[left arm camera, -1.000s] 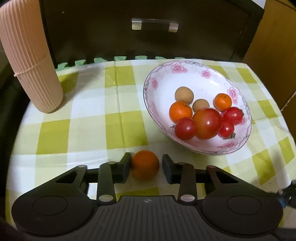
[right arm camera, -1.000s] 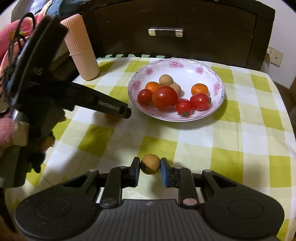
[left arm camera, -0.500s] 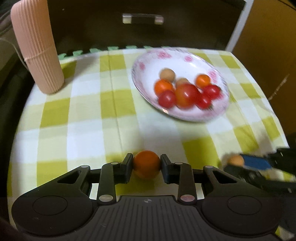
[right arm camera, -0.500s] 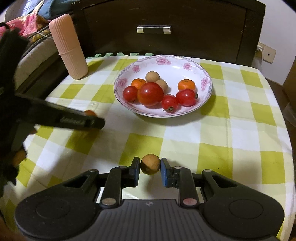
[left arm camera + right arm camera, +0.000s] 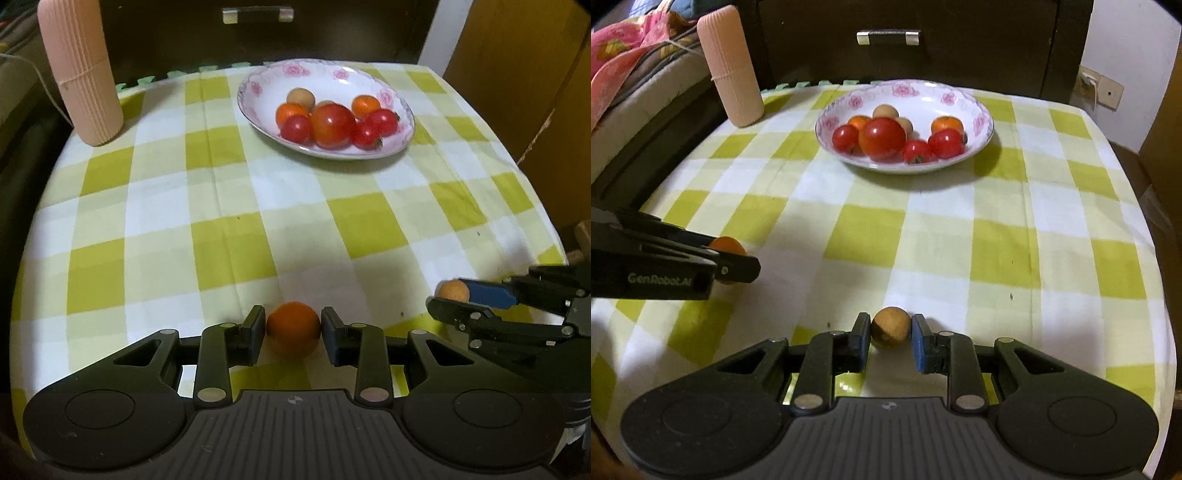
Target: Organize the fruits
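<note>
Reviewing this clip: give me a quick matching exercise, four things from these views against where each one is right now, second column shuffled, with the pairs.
1. small orange
2. tan round fruit
3. big red tomato
4. pink ribbed cylinder

A. upright at the table's far left corner
B. in the floral bowl
C. between the left gripper fingers
D. between the right gripper fingers

Pairs: 1-C, 2-D, 3-B, 4-A
</note>
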Tool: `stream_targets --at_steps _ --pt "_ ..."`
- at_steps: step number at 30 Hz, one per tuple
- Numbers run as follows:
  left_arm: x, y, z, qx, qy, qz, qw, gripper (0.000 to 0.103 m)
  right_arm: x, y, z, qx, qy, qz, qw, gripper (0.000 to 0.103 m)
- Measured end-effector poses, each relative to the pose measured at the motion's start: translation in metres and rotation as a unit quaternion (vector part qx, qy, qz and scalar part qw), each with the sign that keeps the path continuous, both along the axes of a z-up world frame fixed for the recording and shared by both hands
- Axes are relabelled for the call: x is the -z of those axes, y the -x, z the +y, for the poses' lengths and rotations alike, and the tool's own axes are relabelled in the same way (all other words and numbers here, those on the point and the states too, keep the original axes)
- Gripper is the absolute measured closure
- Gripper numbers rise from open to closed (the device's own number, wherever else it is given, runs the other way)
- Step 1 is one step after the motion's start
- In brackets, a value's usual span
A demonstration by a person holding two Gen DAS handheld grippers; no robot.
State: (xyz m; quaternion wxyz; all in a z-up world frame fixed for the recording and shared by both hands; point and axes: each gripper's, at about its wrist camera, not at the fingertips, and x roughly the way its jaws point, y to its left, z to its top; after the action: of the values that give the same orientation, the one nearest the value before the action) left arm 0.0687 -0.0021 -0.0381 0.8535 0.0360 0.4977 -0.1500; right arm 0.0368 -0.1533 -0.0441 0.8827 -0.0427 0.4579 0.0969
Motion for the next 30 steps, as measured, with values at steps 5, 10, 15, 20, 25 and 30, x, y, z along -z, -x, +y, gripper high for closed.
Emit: stream_targets --at_steps 5,10,15,20,25,30 --pt "0.003 0.007 -0.001 0.004 -0.005 -0.001 1.0 0.059 0.005 0.008 0.008 -0.013 0.018 -0.012 1.0 0.08" --pt "-0.003 0.012 0.001 0.001 0.0 -0.014 0.9999 0.052 0.005 0.012 0.007 -0.012 0.008 -0.01 1.0 0.07" --pt "-0.007 0.017 0.002 0.0 0.006 -0.017 0.9998 0.045 0.005 0.016 0.005 -0.009 0.004 -0.004 1.0 0.061" --pt "-0.006 0.02 -0.001 0.005 -0.003 -0.019 0.9998 0.04 0.0 0.023 0.002 -0.005 -0.005 -0.005 1.0 0.06" --pt "-0.006 0.019 -0.002 0.007 -0.006 -0.023 0.9997 0.039 0.0 0.026 0.002 -0.005 -0.004 -0.002 1.0 0.06" --pt "-0.002 0.017 -0.002 0.006 -0.009 -0.021 0.9997 0.038 0.004 0.025 0.002 -0.005 -0.002 0.001 1.0 0.06"
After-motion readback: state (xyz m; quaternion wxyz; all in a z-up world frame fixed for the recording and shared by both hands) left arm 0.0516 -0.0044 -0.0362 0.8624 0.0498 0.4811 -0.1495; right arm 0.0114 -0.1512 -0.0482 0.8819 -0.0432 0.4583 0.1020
